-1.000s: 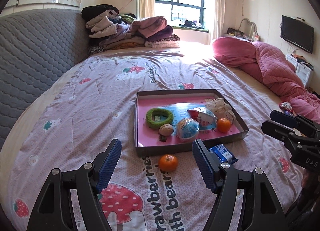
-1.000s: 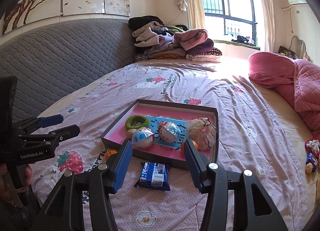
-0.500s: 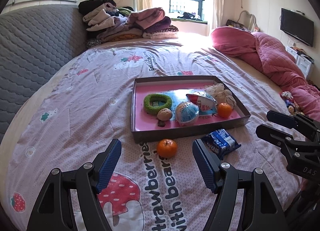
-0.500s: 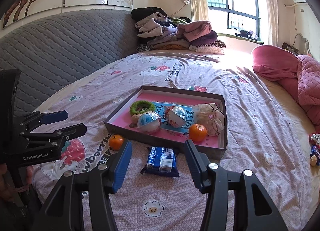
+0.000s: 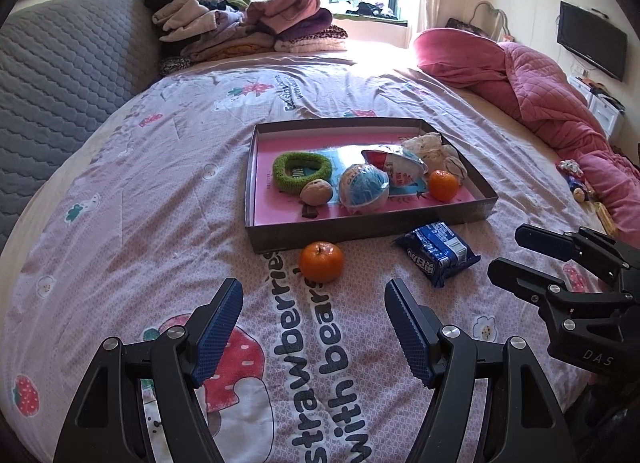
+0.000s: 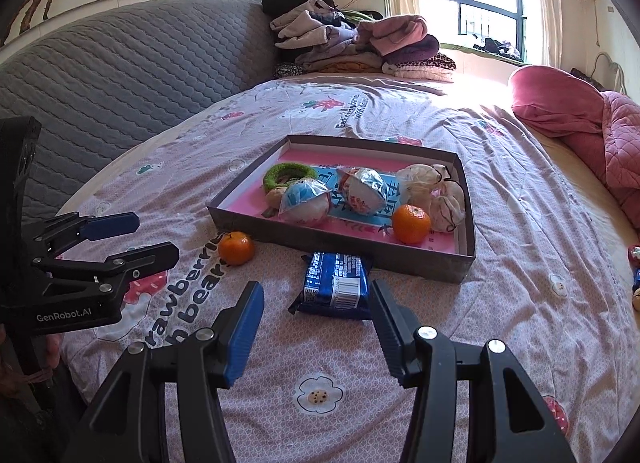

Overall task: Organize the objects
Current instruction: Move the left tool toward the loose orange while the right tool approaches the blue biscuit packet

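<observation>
The blue-padded fingers of the left gripper [image 5: 314, 301] are held wide apart with nothing between them, above the lilac strawberry-print bedspread [image 5: 120, 223]. A small round orange mandarin [image 5: 321, 261] is seen at twelve o'clock from them, just beyond the fingertips and close against the near wall of the shallow grey cardboard tray with a pink floor [image 5: 360, 227]. The right gripper [image 6: 316, 303] is likewise spread wide and empty; a dark blue foil snack packet [image 6: 335, 282] lies on the bedspread at twelve o'clock, partly framed by its fingertips but not touched, with the tray just behind it. Inside the tray are found a green knitted ring [image 5: 302, 171], a beige walnut-like lump [image 5: 316, 192], two wrapped round balls [image 5: 364, 189], a second mandarin [image 5: 443, 185] and a crumpled white cloth bundle [image 5: 434, 151]. A folded pile of clothes [image 5: 240, 27] is stacked at the far end of the bed, at eleven o'clock, and a pink quilt [image 5: 540, 91] is heaped at two o'clock.
</observation>
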`<state>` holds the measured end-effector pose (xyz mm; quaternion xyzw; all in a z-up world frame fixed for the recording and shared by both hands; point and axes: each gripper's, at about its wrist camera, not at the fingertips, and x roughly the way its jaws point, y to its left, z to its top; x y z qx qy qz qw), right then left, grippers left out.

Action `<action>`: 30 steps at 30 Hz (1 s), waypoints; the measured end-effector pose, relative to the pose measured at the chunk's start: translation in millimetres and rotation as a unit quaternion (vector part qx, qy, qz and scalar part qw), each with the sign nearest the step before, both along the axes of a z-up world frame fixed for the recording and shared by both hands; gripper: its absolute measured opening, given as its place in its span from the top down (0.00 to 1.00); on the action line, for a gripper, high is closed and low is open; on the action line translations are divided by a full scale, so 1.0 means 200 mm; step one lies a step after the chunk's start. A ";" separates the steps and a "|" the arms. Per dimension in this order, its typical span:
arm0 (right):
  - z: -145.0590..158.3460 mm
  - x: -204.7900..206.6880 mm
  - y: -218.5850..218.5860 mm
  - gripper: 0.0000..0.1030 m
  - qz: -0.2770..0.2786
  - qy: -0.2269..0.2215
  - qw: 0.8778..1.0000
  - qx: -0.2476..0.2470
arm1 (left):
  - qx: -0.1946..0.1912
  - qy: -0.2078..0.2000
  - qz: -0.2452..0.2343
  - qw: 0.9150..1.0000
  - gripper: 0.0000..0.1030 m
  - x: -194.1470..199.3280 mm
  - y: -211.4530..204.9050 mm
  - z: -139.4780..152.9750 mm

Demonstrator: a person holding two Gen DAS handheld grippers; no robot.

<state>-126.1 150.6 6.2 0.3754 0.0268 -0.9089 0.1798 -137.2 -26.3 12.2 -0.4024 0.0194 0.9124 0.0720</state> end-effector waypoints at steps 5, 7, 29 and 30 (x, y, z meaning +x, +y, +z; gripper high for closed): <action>-0.03 0.00 0.00 0.48 -0.003 -0.012 1.000 -0.004 | 0.006 -0.016 -0.003 1.000 0.28 0.00 0.01 -0.04; -0.05 -0.01 0.00 0.48 -0.005 -0.017 1.000 -0.006 | 0.008 -0.020 -0.005 1.000 0.28 -0.01 0.01 -0.05; -0.15 -0.09 0.02 0.46 -0.034 -0.040 0.999 0.000 | 0.007 -0.058 -0.002 0.998 0.28 -0.10 0.00 -0.21; -0.15 -0.10 0.03 0.46 -0.035 -0.041 0.999 0.000 | 0.007 -0.059 0.000 0.998 0.28 -0.11 0.00 -0.21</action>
